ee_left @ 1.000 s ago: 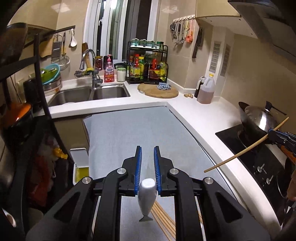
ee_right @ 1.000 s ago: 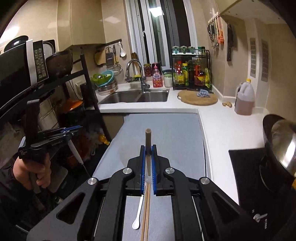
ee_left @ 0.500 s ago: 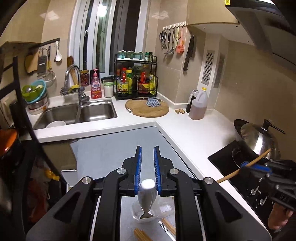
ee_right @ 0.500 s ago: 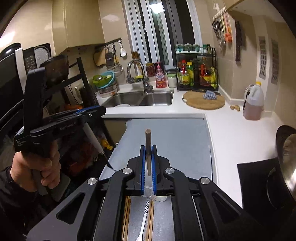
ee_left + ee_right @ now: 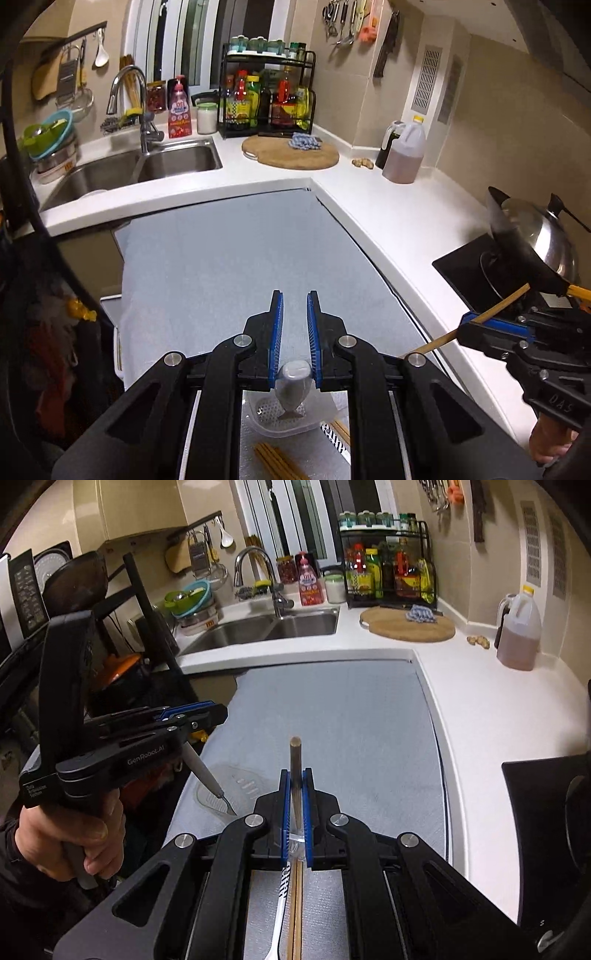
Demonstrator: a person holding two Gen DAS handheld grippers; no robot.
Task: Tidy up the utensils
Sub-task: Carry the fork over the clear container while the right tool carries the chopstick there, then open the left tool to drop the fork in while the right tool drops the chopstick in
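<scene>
My left gripper (image 5: 294, 306) is shut on a grey-handled utensil (image 5: 293, 373) that hangs below the pads. Its thin metal end dips into a clear plastic container (image 5: 280, 415) on the grey mat (image 5: 221, 258). From the right wrist view, that left gripper (image 5: 218, 712) sits at the left with the utensil (image 5: 201, 771) slanting down into the container (image 5: 240, 781). My right gripper (image 5: 295, 775) is shut on a wooden chopstick (image 5: 295, 753). The right gripper (image 5: 466, 328) and its chopstick (image 5: 498, 306) also show in the left wrist view. Loose chopsticks (image 5: 275, 459) and a white-handled fork (image 5: 280, 904) lie on the mat.
A double sink (image 5: 155, 166) and tap are at the back left, and a round cutting board (image 5: 291, 153) and bottle rack (image 5: 267, 99) stand behind the mat. An oil jug (image 5: 404, 155) sits on the white counter, a wok (image 5: 535, 236) on the black hob at right, and a dark shelf rack (image 5: 122, 602) at left.
Both grippers have moved forward and down over the mat. The clear container has come into view under the left gripper, with the utensil's tip now in it. The right gripper has drawn closer.
</scene>
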